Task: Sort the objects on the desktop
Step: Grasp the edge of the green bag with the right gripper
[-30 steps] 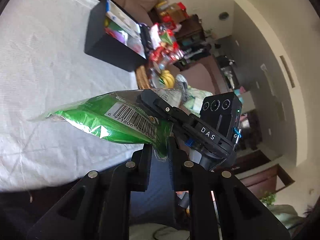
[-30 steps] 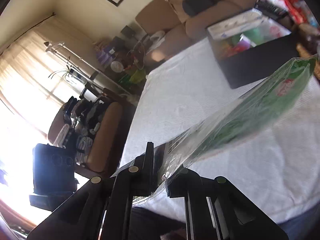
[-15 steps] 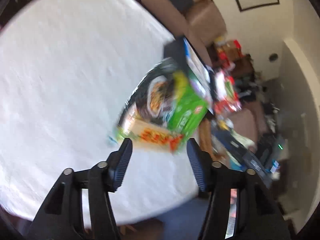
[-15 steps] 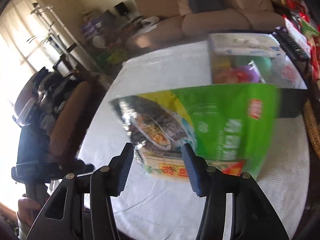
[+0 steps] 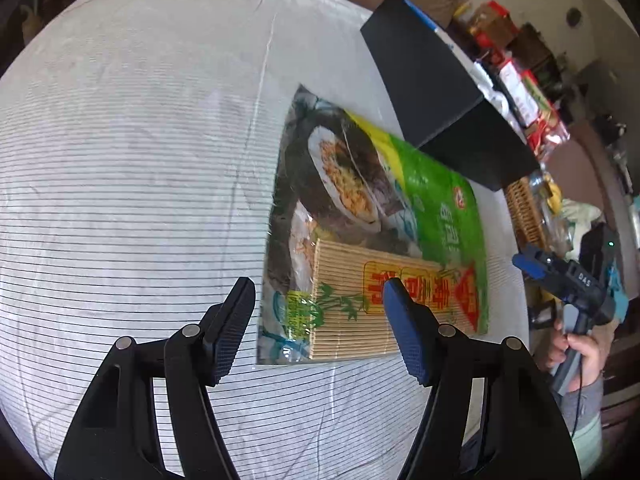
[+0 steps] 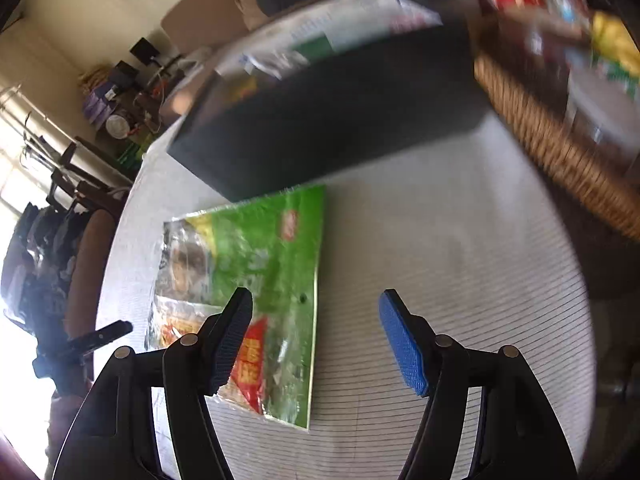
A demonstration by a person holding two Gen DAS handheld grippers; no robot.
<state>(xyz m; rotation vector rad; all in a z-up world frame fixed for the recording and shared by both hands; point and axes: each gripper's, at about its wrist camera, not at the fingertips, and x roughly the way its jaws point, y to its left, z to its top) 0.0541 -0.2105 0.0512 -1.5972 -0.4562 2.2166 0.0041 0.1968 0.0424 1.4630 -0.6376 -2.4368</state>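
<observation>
1. Our left claw [image 5: 318, 308] is spread wide with nothing between its blue pads, hanging just above the near end of the green packet [image 5: 376, 232].
2. Our right claw [image 6: 316, 316] is spread wide too and holds nothing. Its left finger sits over the packet's near corner in the right wrist view, and its right finger is over bare cloth.
3. The green packet [image 6: 256, 280] lies flat on the desk [image 5: 120, 160]. It shows a sushi roll photo and a bamboo mat print, with red lettering at the end nearest us.
4. The desk has a white ribbed cloth over it, a bit creased.
5. Just past the far end of the packet stands a black box [image 5: 436, 92]. From the left wrist view the packet's far corner looks to touch or nearly touch it; we can't tell which.
6. In the right wrist view the black box [image 6: 332, 112] has stuff inside, but it's too blurred to name.
7. To the right of the box there's a wicker basket [image 6: 560, 148] at the desk edge.
8. In the left wrist view we can see the other claw tool at the far right, gripped by a hand [image 5: 576, 350], off past the desk edge.
9. Beyond all that, there's a beige sofa [image 6: 224, 8] behind the desk.
</observation>
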